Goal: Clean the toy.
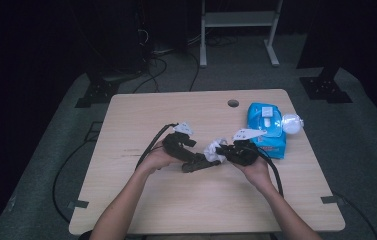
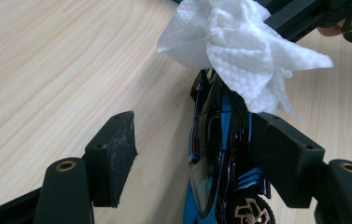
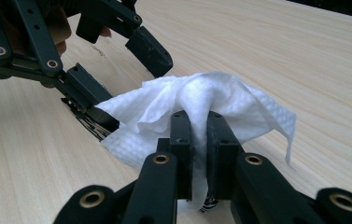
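The right gripper (image 3: 200, 140) has its jaws pressed together on a crumpled white wipe (image 3: 197, 109), pinching a fold of it between the pads. In the high view this gripper (image 1: 224, 149) sits near the middle of the wooden table (image 1: 151, 110), with the wipe (image 1: 214, 148) bunched at its tip.

The left gripper (image 2: 194, 144) stands about half open. Between its jaws lies a blue and black toy car (image 2: 218, 172); the car rests against the right-hand pad, while the other pad stands clear of it, so the car is not clamped. The wipe (image 2: 239, 46) hangs over the car's far end, touching it. In the high view the left gripper (image 1: 196, 162) points toward the right one, their tips nearly meeting.

A blue pack of wipes (image 1: 266, 127) lies just behind the right hand (image 1: 257, 170), near the table's right edge.
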A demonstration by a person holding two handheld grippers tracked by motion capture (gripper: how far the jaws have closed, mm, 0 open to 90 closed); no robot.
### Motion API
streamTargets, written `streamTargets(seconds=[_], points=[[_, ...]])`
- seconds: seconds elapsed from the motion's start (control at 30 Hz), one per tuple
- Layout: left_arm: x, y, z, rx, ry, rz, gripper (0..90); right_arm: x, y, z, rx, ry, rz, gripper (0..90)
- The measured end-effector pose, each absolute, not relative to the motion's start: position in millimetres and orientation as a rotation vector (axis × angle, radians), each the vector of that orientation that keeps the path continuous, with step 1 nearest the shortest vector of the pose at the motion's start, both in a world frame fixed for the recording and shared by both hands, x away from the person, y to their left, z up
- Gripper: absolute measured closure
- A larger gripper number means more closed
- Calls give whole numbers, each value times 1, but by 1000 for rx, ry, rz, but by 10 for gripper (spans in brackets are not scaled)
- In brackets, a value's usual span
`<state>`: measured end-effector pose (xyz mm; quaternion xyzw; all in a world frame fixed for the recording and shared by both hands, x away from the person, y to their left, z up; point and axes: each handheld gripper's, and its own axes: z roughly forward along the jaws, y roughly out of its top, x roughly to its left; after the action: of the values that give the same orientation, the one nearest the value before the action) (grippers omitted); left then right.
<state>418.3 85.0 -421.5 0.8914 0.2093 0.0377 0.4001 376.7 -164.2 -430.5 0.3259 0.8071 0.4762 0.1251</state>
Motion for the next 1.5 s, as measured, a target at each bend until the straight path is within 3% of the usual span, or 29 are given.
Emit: streamTargets(seconds=[0.47, 0.73, 1.03, 1.5], points=[[391, 74, -427, 2281, 429, 128, 309, 351, -174, -432, 898, 2377, 1395, 820], [372, 60, -450, 2344, 383, 169, 299, 332, -178, -449, 876, 2418, 1319, 818], [365, 62, -446, 2304, 359, 202, 283, 330, -189, -453, 904, 2430, 1332, 818], [362, 73, -435, 2256, 360, 260, 243, 323, -250, -437, 994, 2307, 1323, 818]])
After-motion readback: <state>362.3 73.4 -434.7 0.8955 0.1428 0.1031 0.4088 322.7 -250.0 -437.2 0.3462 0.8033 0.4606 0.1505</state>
